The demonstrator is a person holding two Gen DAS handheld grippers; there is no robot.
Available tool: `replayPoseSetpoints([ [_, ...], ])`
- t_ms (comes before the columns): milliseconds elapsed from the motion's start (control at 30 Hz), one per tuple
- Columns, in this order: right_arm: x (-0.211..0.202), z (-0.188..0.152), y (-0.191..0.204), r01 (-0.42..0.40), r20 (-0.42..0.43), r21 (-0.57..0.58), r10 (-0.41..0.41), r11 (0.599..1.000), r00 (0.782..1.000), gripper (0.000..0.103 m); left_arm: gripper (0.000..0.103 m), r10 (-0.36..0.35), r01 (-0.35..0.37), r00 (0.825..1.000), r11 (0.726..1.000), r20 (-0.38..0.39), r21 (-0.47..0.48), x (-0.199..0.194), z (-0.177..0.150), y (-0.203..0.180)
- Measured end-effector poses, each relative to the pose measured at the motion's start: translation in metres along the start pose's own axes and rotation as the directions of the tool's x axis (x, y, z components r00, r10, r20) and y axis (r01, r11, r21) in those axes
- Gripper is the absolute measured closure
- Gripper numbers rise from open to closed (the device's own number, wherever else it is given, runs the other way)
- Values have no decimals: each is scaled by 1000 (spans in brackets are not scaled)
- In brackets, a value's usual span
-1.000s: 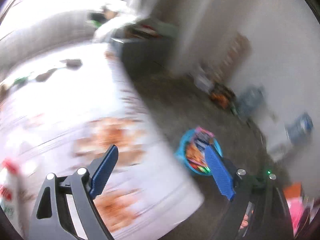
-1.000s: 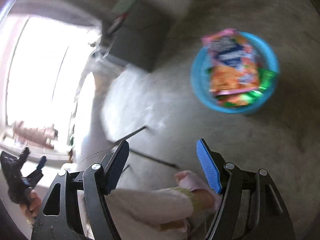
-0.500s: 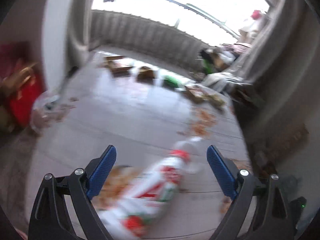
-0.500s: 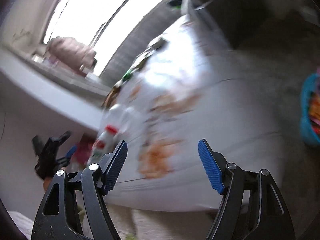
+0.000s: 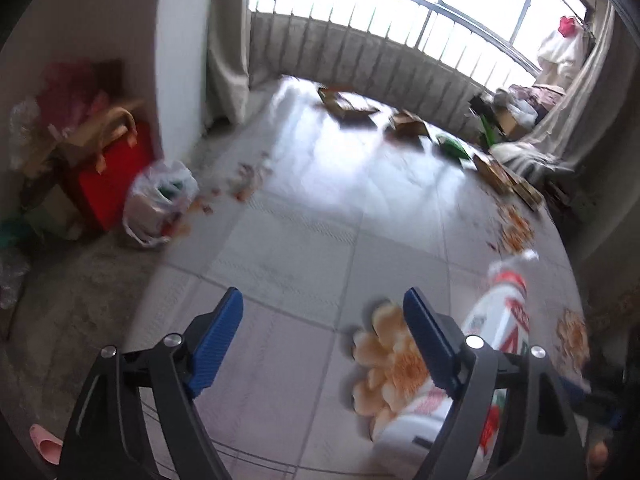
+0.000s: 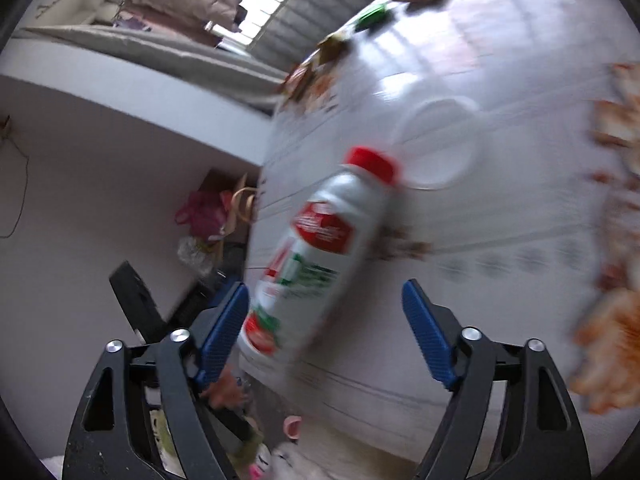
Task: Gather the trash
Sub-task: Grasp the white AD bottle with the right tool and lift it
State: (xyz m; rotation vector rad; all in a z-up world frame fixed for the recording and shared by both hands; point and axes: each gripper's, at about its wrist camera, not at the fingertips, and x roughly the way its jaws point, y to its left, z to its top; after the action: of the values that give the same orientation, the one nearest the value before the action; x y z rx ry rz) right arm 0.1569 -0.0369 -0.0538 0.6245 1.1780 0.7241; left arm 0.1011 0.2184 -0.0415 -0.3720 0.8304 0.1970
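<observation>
A white plastic bottle with a red cap and a red and green label lies on the flower-print floor mat. My right gripper hovers just short of it with its jaws opening. The bottle's base sits between the blue fingertips, close to the left pad, and nothing presses on it. In the left wrist view the same bottle lies to the right, outside and partly behind the right finger. My left gripper is over bare mat, its jaws closing on nothing.
A round clear lid or cup lies beyond the bottle cap. A stuffed plastic bag and a red bag stand by the wall at left. Cardboard scraps and a green wrapper lie near the window railing. A pink slipper is at the mat's edge.
Both views have swung away from the blue basin of wrappers on the concrete floor to the mat. The bottle now fills the right view; in the left view it slid right, outside the fingers.
</observation>
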Motion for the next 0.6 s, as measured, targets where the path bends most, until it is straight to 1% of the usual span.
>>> replayPoseSetpoints([
  [67, 14, 3, 7, 12, -16, -7, -12, 1000, 1000, 25, 24, -17, 17, 1000, 999, -13, 36, 2, -6, -5],
  [167, 33, 8, 15, 44, -36, -10, -44, 999, 998, 24, 24, -66, 69, 997, 996, -39, 64, 4, -16, -13],
  [267, 43, 11, 17, 77, -47, -7, -78, 997, 996, 24, 25, -103, 110, 992, 990, -72, 93, 8, -24, -23],
  [400, 46, 10, 15, 112, -44, -5, -112, 994, 993, 24, 25, -144, 160, 980, 979, -135, 124, 14, -32, -36],
  [500, 44, 7, 13, 148, -71, -31, -150, 989, 986, 24, 25, -156, 181, 974, 972, -165, 152, 17, -37, -43],
  [533, 38, 6, 10, 157, -79, -40, -159, 987, 984, 25, 25, -158, 185, 973, 970, -171, 157, 17, -39, -43],
  [600, 39, 4, 11, 181, -101, -76, -188, 981, 977, 31, 25, -163, 193, 969, 969, -188, 156, 17, -40, -43],
])
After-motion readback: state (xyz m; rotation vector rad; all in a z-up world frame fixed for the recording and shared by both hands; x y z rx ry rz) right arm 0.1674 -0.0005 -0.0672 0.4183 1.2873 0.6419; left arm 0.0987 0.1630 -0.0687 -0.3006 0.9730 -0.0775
